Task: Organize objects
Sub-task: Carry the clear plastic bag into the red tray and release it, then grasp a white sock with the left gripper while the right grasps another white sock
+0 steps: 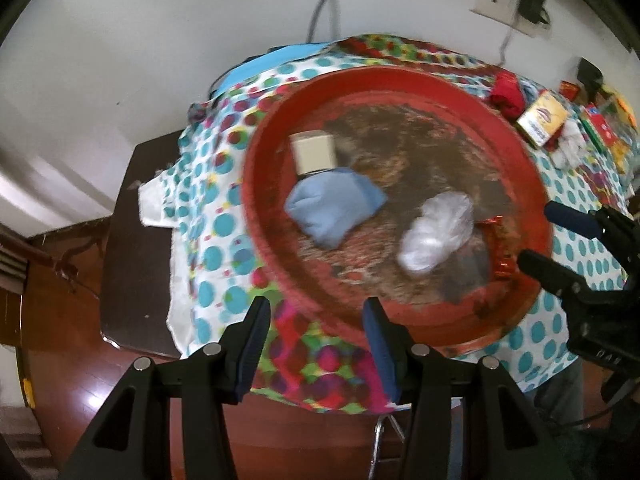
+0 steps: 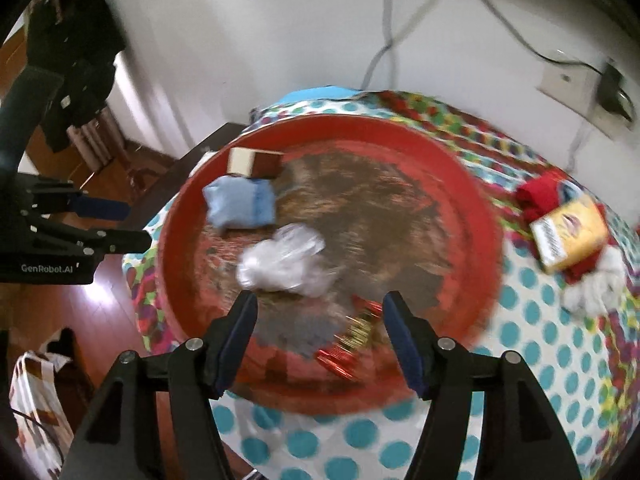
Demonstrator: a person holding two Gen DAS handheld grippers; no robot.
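Both grippers hover spread and empty: right gripper [image 2: 320,312] directly over the foil candy [image 2: 348,340] near the red tray's [image 2: 486,216] front rim, likely just dropped there; left gripper [image 1: 318,316] waits clear, nearer.

Dark wooden table [image 1: 120,240] draped in polka-dot cloth [image 2: 540,344], bearing round red tray [image 2: 486,216], yellow box [image 2: 570,232], red fabric [image 2: 538,194], white rag [image 2: 596,288].

Your left tool [image 1: 316,344] is spread wide, its two blue-padded fingers [image 1: 254,344] well apart and gripping nothing. Your right tool [image 2: 320,336] is likewise spread, fingers [image 2: 404,344] apart and bare. Both point forward and downward, side by side.
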